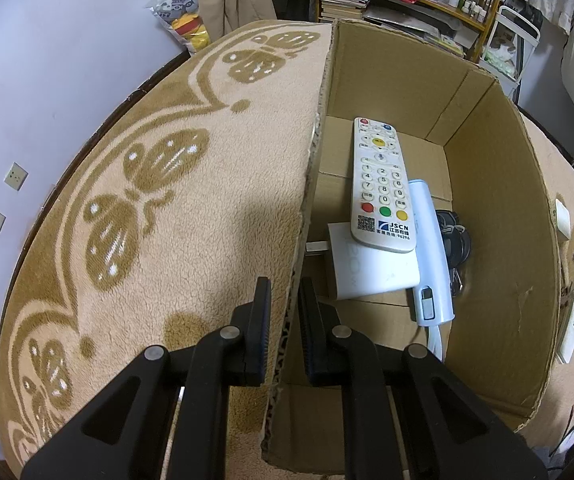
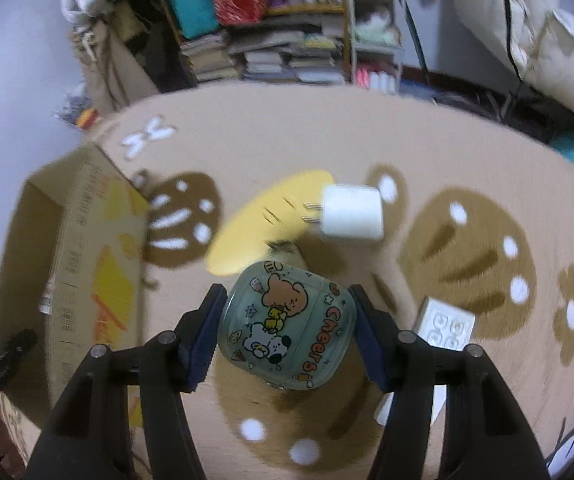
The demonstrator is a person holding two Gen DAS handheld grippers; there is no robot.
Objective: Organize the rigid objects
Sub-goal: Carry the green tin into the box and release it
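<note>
Left wrist view, left gripper jaws pinching cardboard box wall edge, right gripper jaws clamping earbud case above blanket.

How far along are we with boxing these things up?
Done: the remote, a white block and a blue device lie in the cardboard box. In hand: the right hand-held gripper clamps the cartoon case; the left hand-held gripper pinches the box wall. Left: the white charger and yellow piece on the blanket.
</note>
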